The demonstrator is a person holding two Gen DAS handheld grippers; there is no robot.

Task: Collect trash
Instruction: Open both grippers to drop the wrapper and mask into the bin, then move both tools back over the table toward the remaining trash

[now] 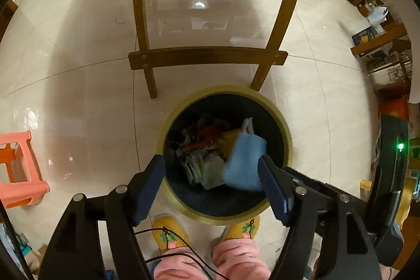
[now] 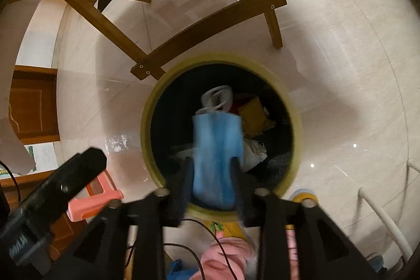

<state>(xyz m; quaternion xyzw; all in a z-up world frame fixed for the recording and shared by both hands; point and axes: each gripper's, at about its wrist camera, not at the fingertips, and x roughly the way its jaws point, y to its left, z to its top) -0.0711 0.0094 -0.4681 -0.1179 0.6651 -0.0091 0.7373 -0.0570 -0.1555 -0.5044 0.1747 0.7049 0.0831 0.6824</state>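
A round bin with a yellow rim (image 1: 225,89) (image 2: 223,57) and a dark liner stands on the tiled floor, with mixed wrappers and paper (image 1: 199,146) inside. A blue face mask (image 2: 218,148) (image 1: 245,162) with white ear loops hangs over the bin's mouth. It sits between the fingers of my right gripper (image 2: 211,162), whose jaws stand apart; the picture is blurred there. My left gripper (image 1: 210,160) hovers over the bin's near side, open wide, with nothing between its blue pads (image 1: 273,183). The mask shows just past its right finger.
A wooden chair's legs and crossbar (image 1: 207,57) (image 2: 210,25) stand right behind the bin. An orange plastic stool (image 1: 18,169) (image 2: 97,193) is on the left. The person's yellow slippers (image 1: 168,230) and pink trouser legs are at the bin's near side. A white rail (image 2: 380,214) is at the right.
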